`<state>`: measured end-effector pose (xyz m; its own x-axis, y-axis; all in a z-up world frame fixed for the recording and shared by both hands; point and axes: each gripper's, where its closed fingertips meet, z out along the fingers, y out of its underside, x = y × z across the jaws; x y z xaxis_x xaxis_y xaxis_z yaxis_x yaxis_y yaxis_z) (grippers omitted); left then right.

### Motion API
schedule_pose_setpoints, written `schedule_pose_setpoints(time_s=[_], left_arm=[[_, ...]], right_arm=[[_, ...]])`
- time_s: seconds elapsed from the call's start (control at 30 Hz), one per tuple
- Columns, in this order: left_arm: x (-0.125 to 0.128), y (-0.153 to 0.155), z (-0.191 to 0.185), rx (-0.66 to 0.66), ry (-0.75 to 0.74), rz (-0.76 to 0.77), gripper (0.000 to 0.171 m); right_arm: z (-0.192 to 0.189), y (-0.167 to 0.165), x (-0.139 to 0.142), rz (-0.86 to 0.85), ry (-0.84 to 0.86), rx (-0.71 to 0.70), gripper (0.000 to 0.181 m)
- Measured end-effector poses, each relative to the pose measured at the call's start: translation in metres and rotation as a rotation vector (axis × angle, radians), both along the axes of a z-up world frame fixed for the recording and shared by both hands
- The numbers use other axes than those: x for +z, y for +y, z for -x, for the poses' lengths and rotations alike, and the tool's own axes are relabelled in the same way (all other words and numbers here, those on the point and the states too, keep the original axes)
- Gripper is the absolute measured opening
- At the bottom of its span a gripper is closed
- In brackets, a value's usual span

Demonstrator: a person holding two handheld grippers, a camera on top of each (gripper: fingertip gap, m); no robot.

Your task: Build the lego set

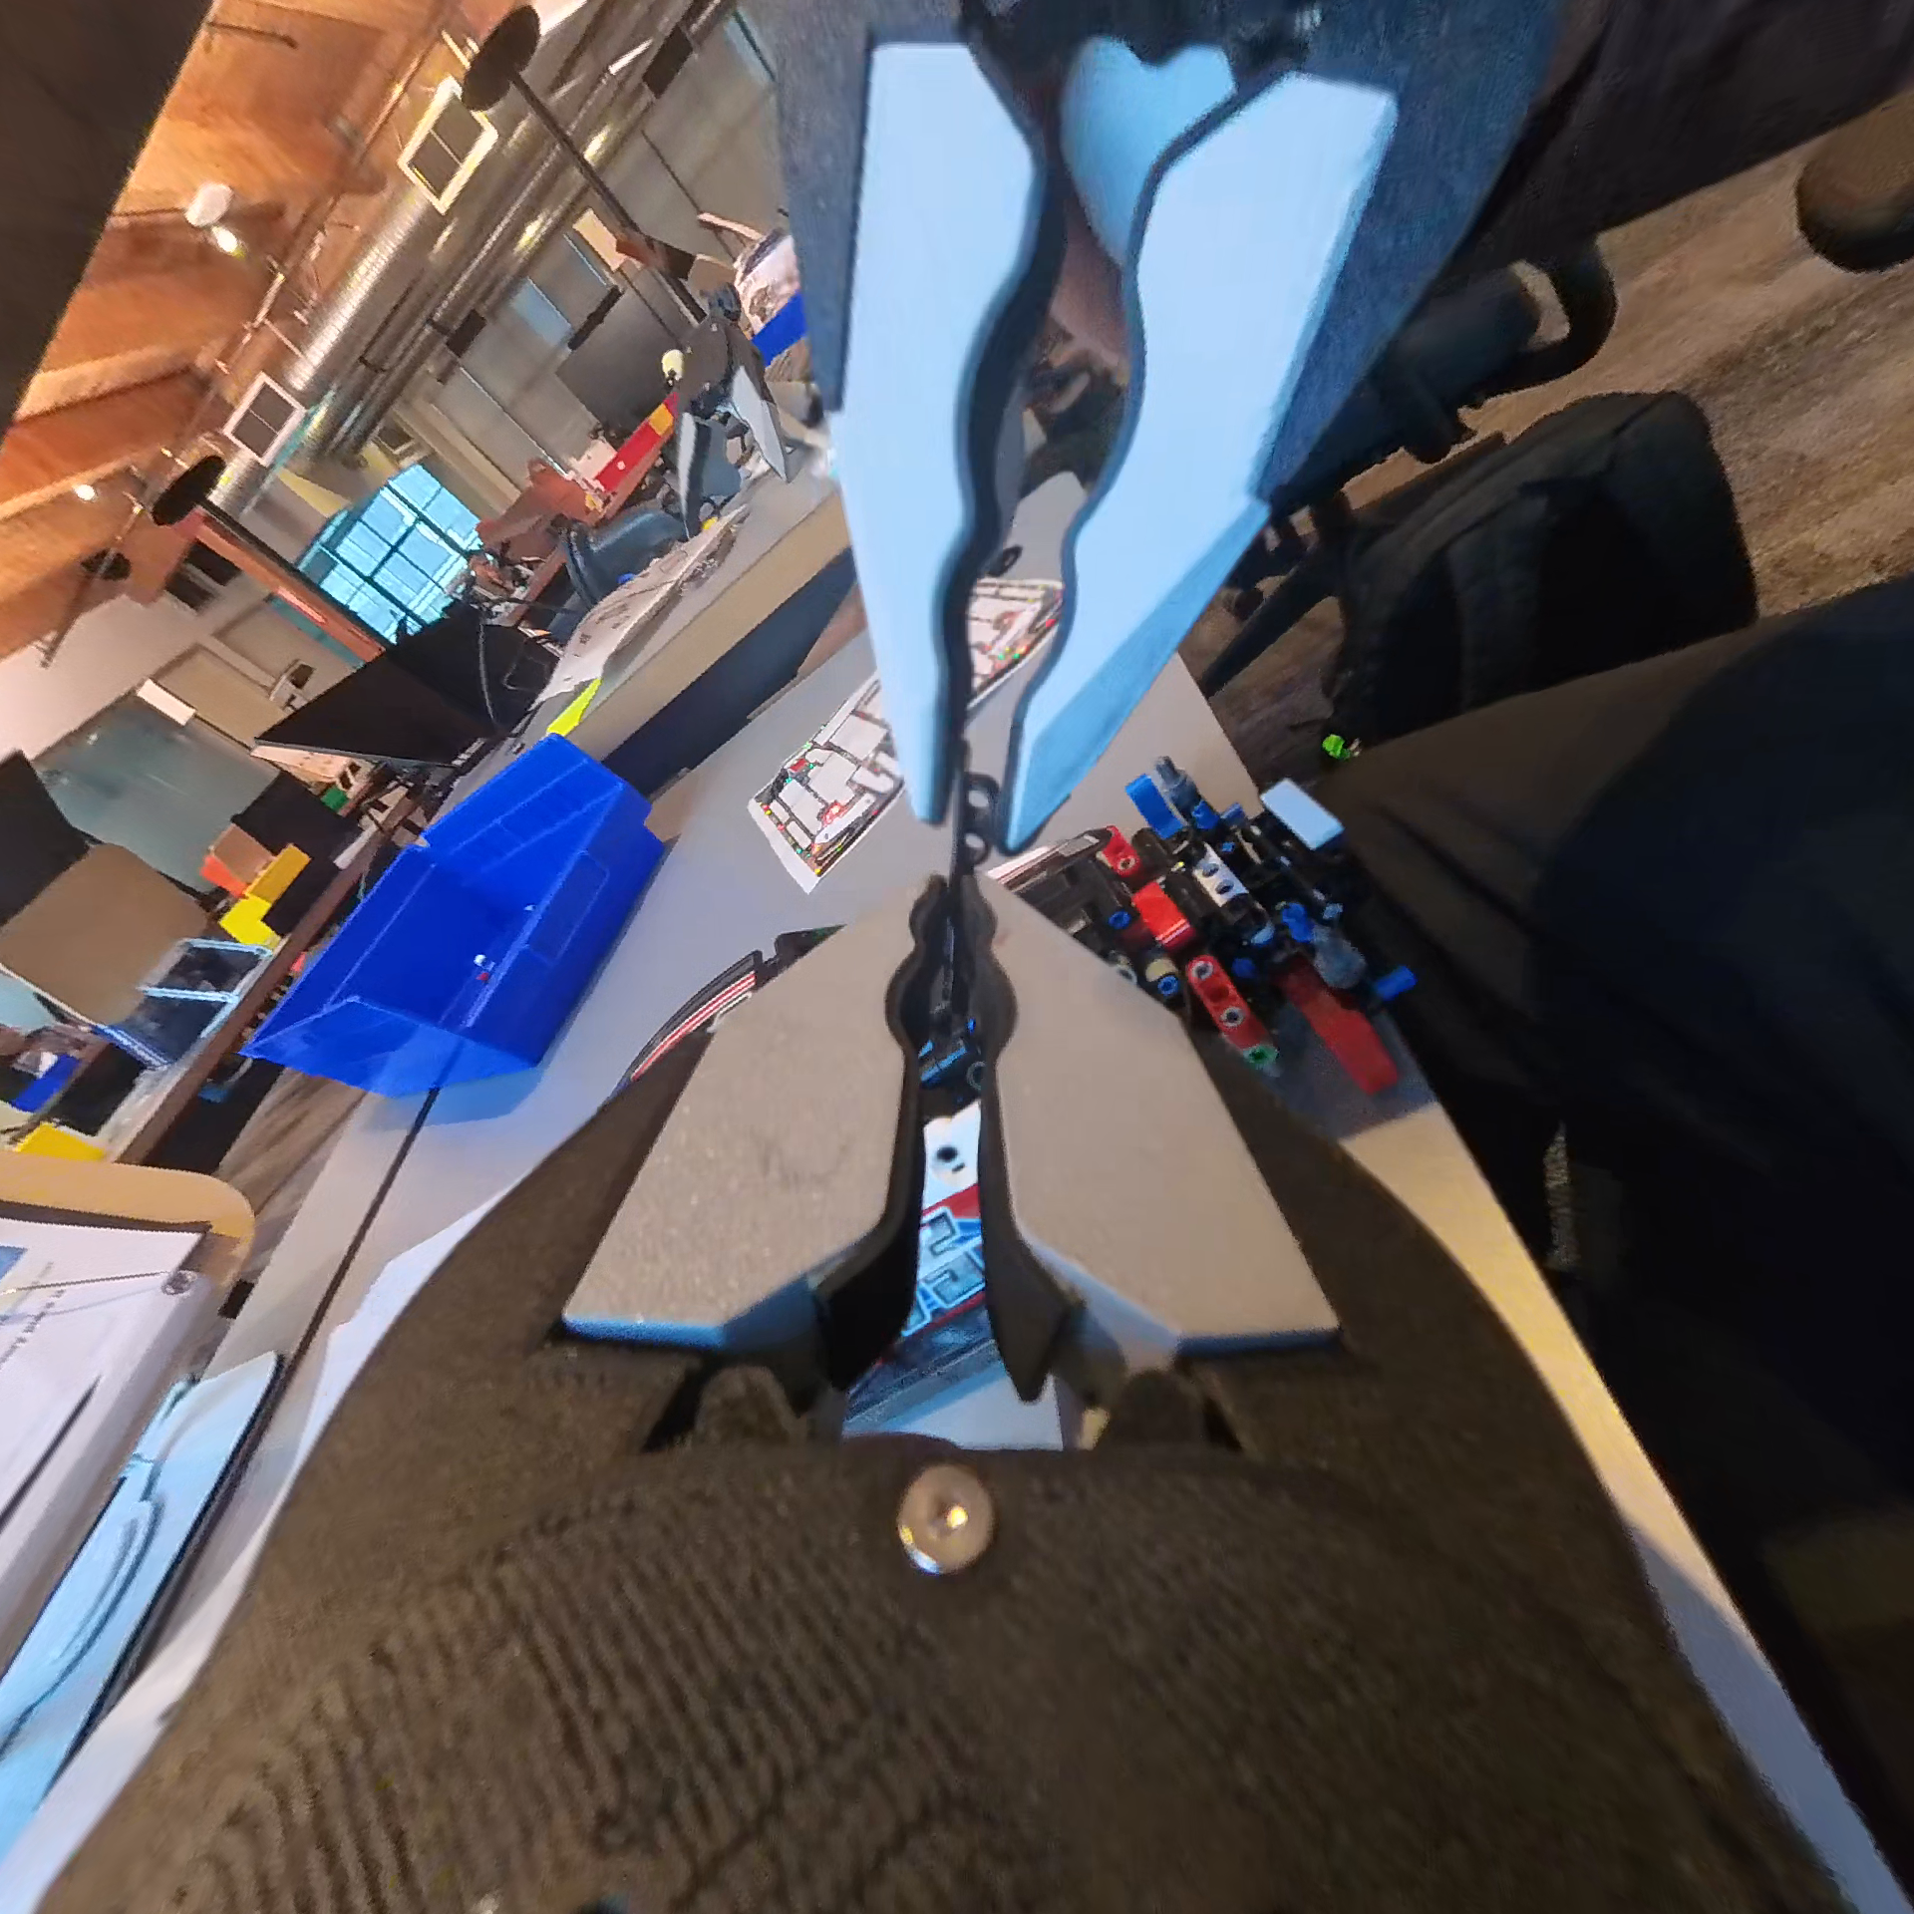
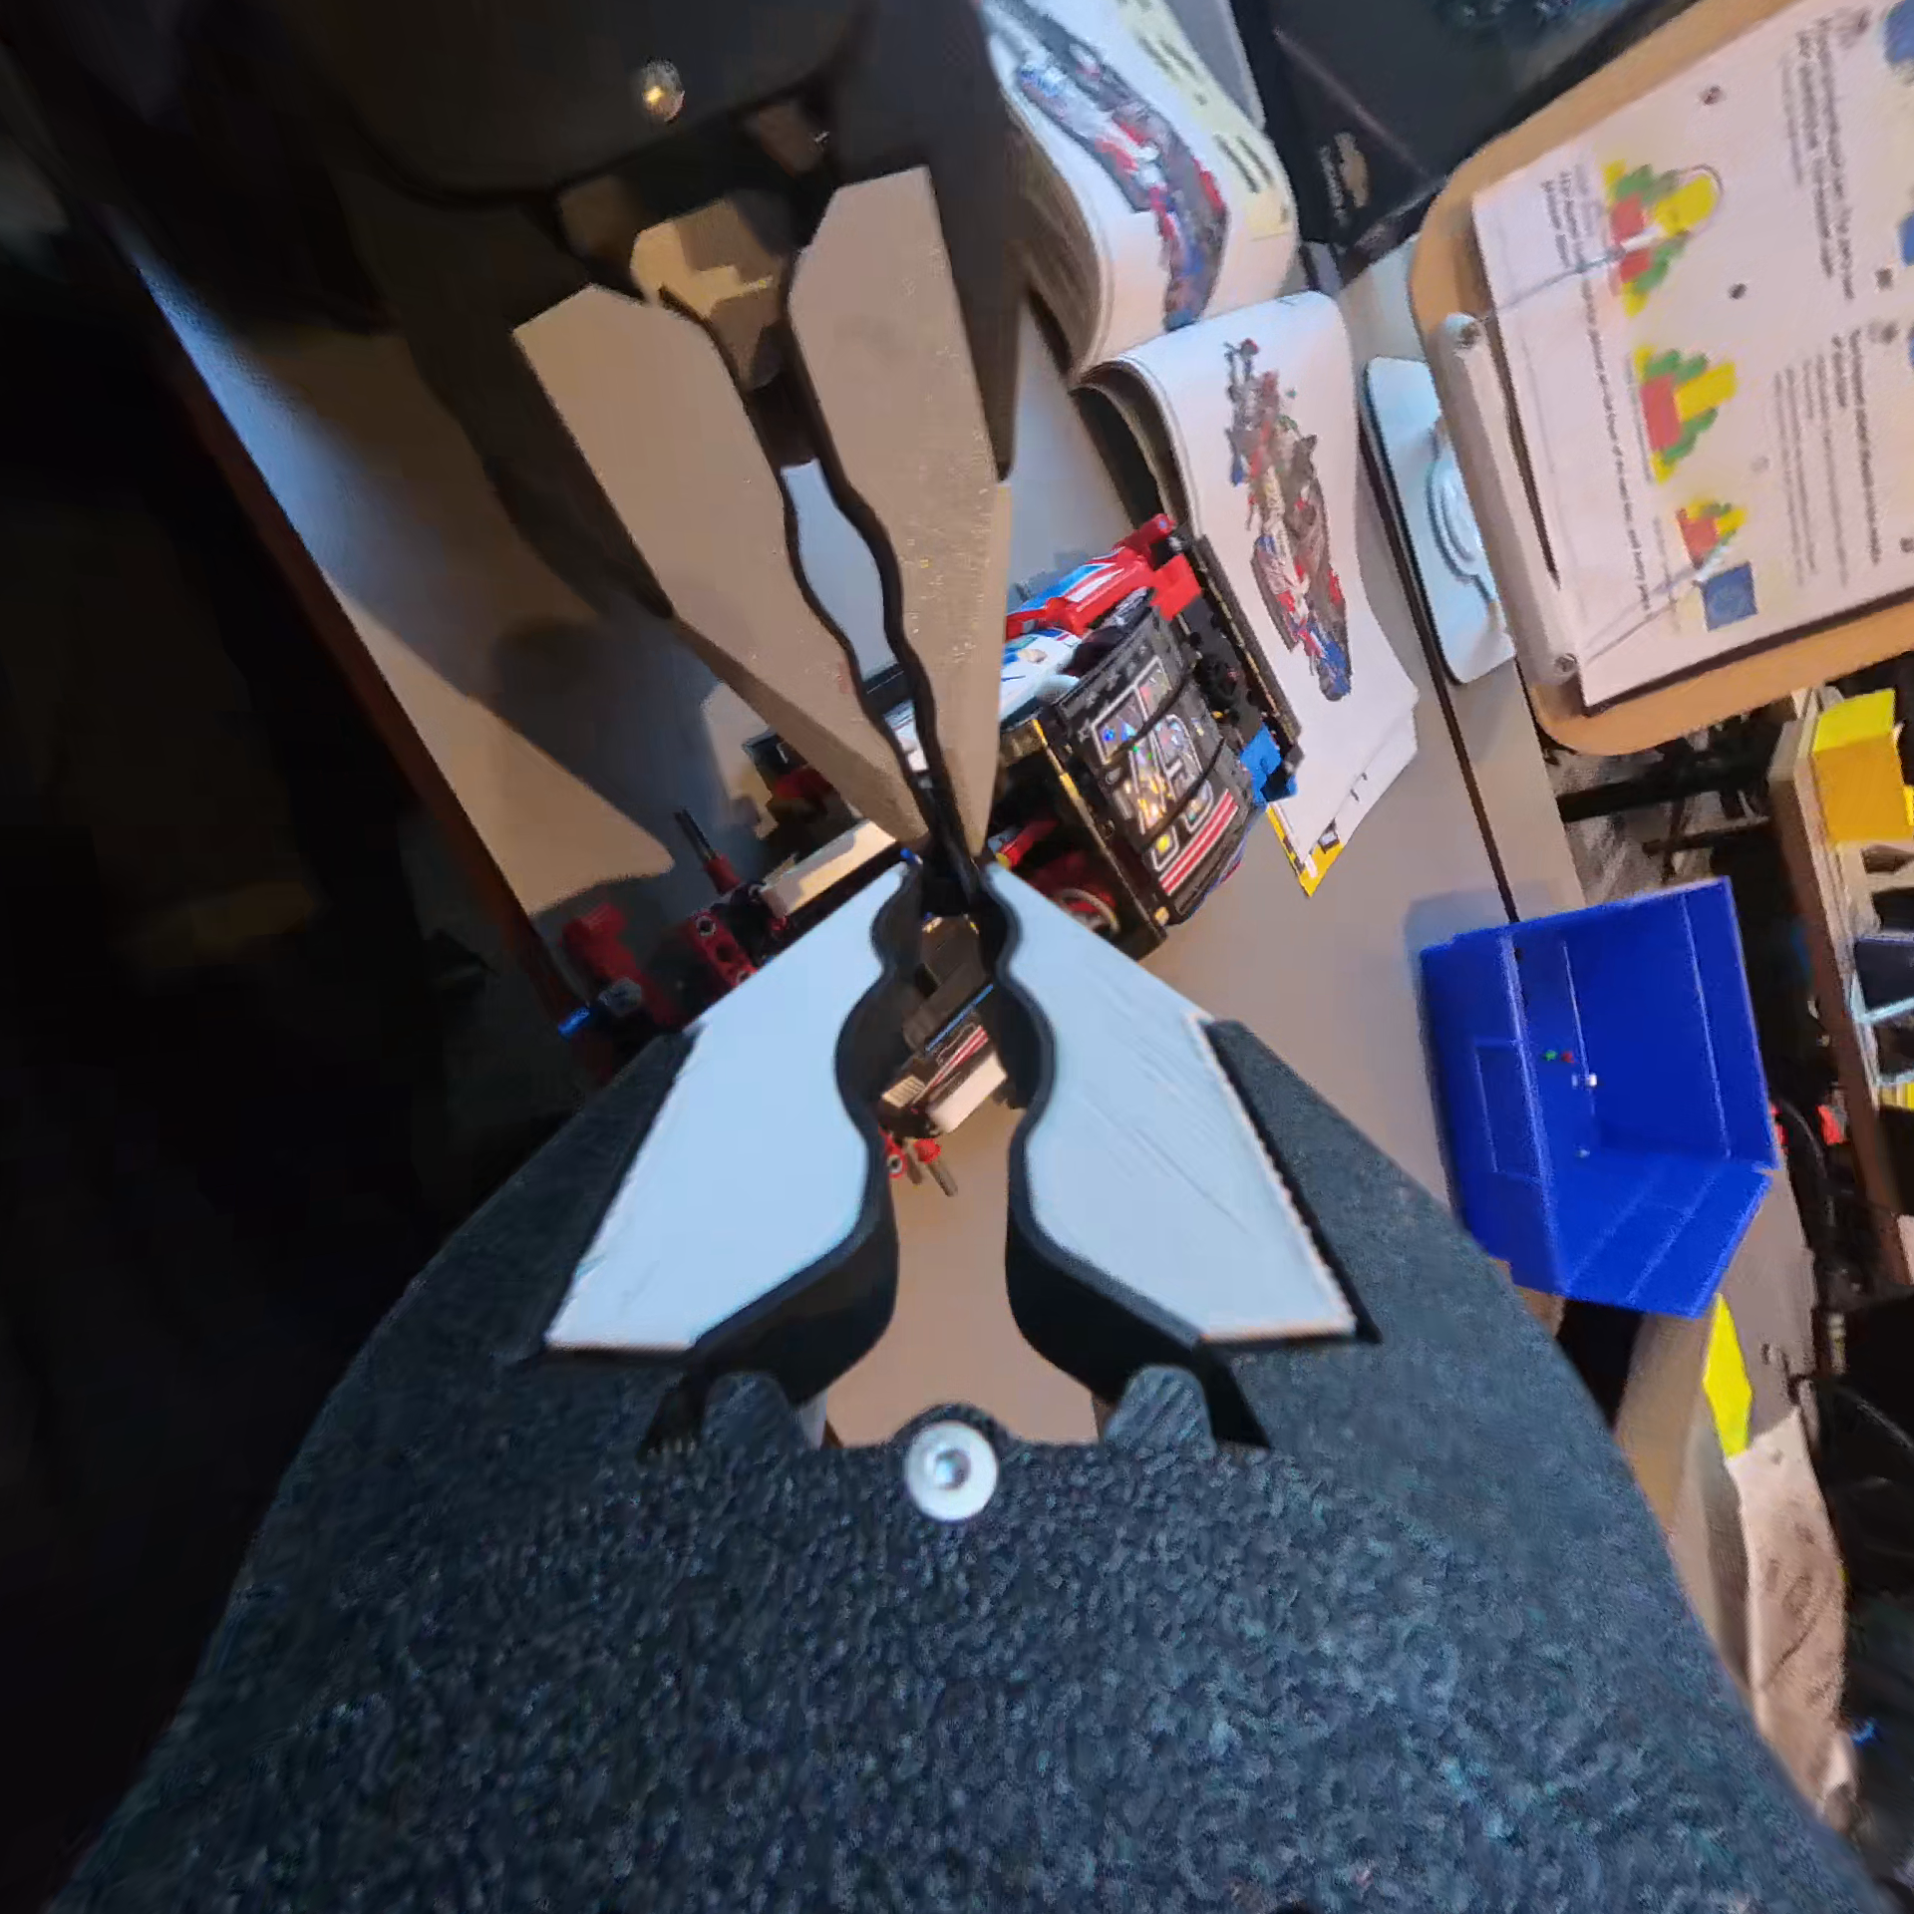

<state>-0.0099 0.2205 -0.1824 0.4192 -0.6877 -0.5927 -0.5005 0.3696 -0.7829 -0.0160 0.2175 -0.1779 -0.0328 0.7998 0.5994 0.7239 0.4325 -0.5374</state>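
My left gripper (image 1: 955,893) and right gripper (image 2: 948,880) meet tip to tip above the table. Both are shut on one small thin black lego piece (image 1: 974,813), which also shows in the right wrist view (image 2: 945,865). Most of it is hidden by the fingers. The right gripper (image 1: 972,818) comes in from the top of the left wrist view, and the left gripper (image 2: 940,818) from the top of the right wrist view. Below them stands the partly built lego car (image 2: 1139,746), black with striped stickers. Its red and black frame with blue pins (image 1: 1201,932) lies beside it.
A blue bin (image 2: 1595,1088) lies tipped on the table, also in the left wrist view (image 1: 466,932). An open instruction booklet (image 2: 1295,518) lies behind the car. A board with a printed sheet (image 2: 1678,342) is nearby. A black backpack (image 1: 1533,559) sits on the floor past the table edge (image 1: 1471,1191). Both grippers' tips are close together, under 4 cm apart.
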Motion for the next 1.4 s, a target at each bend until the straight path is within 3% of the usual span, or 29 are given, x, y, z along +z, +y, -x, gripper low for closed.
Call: schedule_pose_setpoints(time_s=[0.23, 0.37, 0.63, 0.73, 0.8, 0.9, 1.1, 1.23, 1.4], left_arm=[[-0.002, 0.005, 0.003, 0.007, -0.053, 0.091, 0.000], [-0.010, 0.010, 0.019, 0.041, -0.029, 0.135, 0.014], [-0.030, 0.003, 0.035, 0.021, 0.055, 0.419, 0.029], [-0.024, 0.004, 0.046, -0.011, 0.114, 0.366, 0.030], [-0.009, -0.006, 0.043, -0.120, 0.101, 0.375, 0.030], [-0.012, -0.022, 0.040, -0.261, 0.241, 0.510, 0.033], [-0.035, -0.001, 0.039, -0.180, 0.512, 0.570, 0.043], [-0.042, 0.004, 0.035, -0.161, 0.674, 0.418, 0.039], [-0.037, 0.009, 0.030, -0.179, 0.863, 0.395, 0.047]], right_arm=[[0.002, 0.005, -0.007, 0.059, -0.086, 0.053, 0.008], [-0.012, 0.018, -0.004, 0.019, -0.144, 0.011, 0.008], [-0.037, 0.023, -0.005, 0.078, 0.005, -0.077, 0.008], [-0.047, 0.020, -0.009, 0.112, 0.041, -0.097, 0.008], [-0.054, 0.017, -0.012, 0.127, 0.060, -0.104, 0.008], [-0.062, 0.010, -0.015, 0.161, 0.091, -0.099, 0.008], [-0.069, -0.008, -0.025, 0.213, 0.123, -0.055, 0.008], [-0.078, -0.016, -0.030, 0.204, 0.113, -0.026, 0.008], [-0.080, -0.023, -0.022, 0.207, 0.149, 0.005, 0.008]])
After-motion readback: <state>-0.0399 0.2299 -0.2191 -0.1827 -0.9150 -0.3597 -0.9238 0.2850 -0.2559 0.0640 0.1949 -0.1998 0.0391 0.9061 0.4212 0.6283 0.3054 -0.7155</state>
